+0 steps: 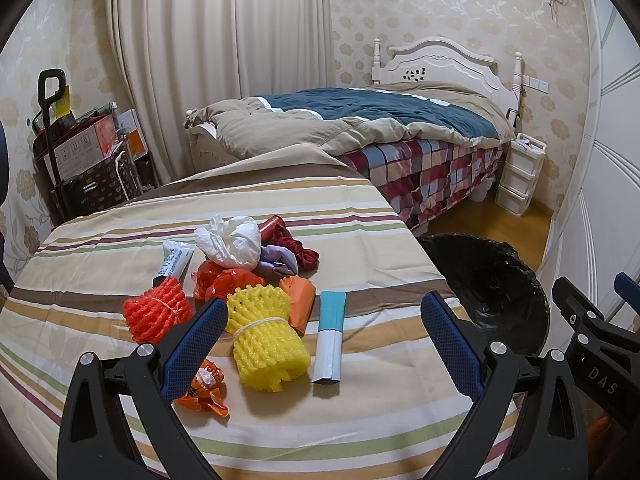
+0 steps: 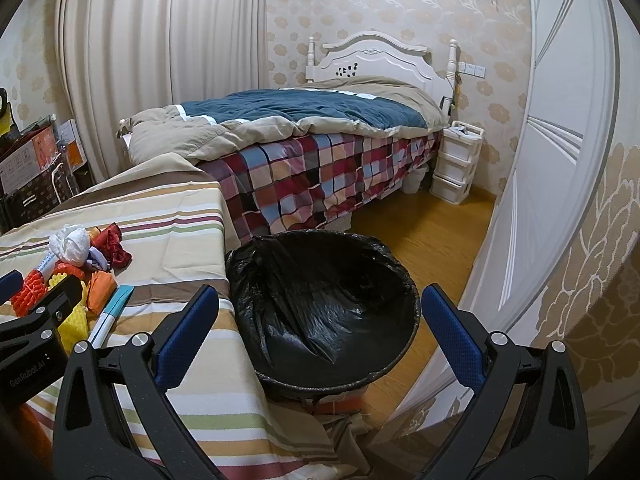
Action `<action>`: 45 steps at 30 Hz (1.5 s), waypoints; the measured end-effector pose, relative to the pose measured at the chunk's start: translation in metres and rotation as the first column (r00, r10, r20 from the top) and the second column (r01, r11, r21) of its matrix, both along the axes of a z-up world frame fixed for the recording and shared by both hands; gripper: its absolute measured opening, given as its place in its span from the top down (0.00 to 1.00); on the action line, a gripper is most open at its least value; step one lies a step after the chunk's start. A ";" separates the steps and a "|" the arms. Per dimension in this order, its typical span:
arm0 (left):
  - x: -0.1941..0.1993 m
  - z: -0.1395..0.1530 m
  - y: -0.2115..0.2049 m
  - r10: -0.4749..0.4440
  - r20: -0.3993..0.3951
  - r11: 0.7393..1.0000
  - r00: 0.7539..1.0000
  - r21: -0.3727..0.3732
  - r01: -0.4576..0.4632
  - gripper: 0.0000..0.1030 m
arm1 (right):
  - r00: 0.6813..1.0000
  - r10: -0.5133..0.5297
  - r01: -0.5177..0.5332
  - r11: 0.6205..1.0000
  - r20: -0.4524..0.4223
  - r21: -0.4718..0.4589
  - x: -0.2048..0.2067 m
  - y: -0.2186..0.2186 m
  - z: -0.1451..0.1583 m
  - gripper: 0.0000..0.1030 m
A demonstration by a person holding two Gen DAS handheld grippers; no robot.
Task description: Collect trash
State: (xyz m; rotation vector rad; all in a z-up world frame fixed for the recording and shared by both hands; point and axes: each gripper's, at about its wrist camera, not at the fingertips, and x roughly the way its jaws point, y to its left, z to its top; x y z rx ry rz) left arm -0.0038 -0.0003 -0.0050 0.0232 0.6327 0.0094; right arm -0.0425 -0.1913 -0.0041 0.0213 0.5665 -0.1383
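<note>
Standing far across the room: bed [image 1: 400, 128] with a white headboard, a rumpled blue and tan quilt and a checked cover hanging down its side; pale curtains are hanging to its left and a wood floor is showing to its right.
Covering the near surface: striped cloth [image 1: 100, 320] is draping over the table and falling off its right edge, giving the trash a flat place to lie.
Waiting at the right: bin [image 2: 332, 312], lined with a black bag, is sitting on the floor just beside the table's right edge, probably so items can be dropped straight in; it is looking empty.
Lying in a heap: trash is gathering near the table's middle, with a yellow foam net [image 1: 266, 336] nearest, an orange foam net [image 1: 156, 312] to its left, a white crumpled bag [image 1: 232, 240] farther back and a blue and white packet [image 1: 330, 336] to the right.
Hovering over the heap: left gripper [image 1: 320, 340] is spreading its fingers wide with nothing between them, seemingly lining up on the yellow net.
Hanging above the bin: right gripper [image 2: 320, 336] is likewise gaping and carrying nothing.
Judging progress: collecting is apparently just starting.
</note>
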 end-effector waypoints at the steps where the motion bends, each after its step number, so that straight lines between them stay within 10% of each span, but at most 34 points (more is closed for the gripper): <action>1: 0.000 0.000 0.000 0.001 0.000 1.000 1.000 0.001 -0.001 0.06 | 1.000 0.000 0.000 1.000 0.000 0.000 0.000 0.000 -0.001 0.04; 45: -0.002 -0.001 -0.003 0.001 -0.010 1.000 1.000 0.000 -0.001 0.06 | 1.000 0.003 -0.003 1.000 -0.007 0.005 0.000 -0.003 -0.001 0.04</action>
